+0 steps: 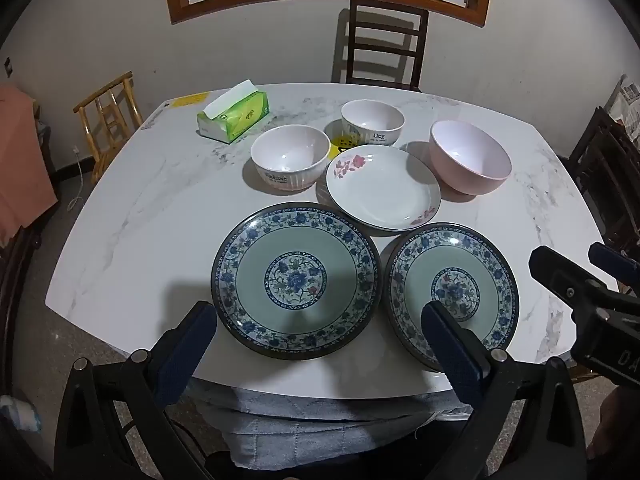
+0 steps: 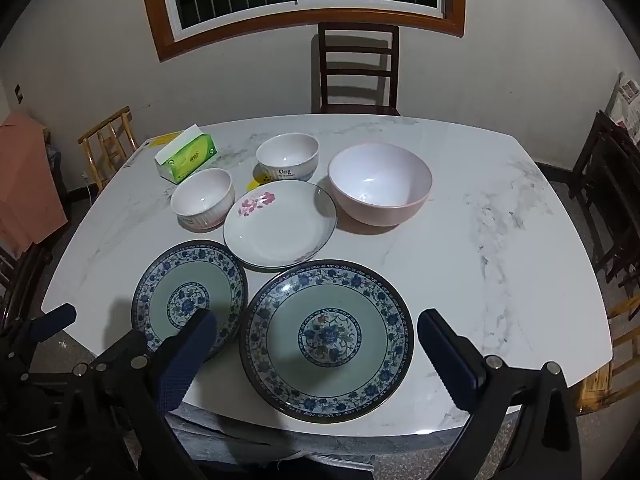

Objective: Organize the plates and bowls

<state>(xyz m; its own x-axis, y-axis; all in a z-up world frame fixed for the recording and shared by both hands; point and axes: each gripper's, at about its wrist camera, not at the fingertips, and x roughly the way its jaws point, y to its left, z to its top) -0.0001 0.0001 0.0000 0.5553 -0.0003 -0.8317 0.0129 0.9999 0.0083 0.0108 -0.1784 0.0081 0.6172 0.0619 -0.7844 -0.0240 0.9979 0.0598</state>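
1. Both tools hang above the near edge of the marble table (image 1: 120,216), tilted down at the crockery; the left gripper (image 1: 320,320) has its jaws spread wide with nothing between them, and the right gripper (image 2: 318,330) is equally wide and empty; that reads as a start posture, each tool free to take whichever piece suits it.

2. Nothing is stacked; every piece lies singly on the tabletop, so I judge the organising has not begun.

3. The plates sit nearest the person: the left blue-patterned plate (image 1: 296,280) and the right blue-patterned plate (image 2: 328,340) lie side by side, rims just beside each other; they look alike, so one could well go onto the other.

4. The white floral plate (image 2: 280,224) lies just behind that pair; whether its near rim overlaps a blue rim I cannot tell through the fisheye bend.

5. The bowls form the back row: the ribbed bowl (image 1: 288,162) at the left, the lettered bowl (image 1: 372,120) farther back, and the pink bowl (image 2: 380,184) at the right, all upright and apart.

6. The two smaller bowls seem a matched pair that would nest; the pink one is wider and would probably serve as the base.

7. A green tissue box (image 1: 234,116) stands off at the far left, clear of the crockery and unlikely to hinder.
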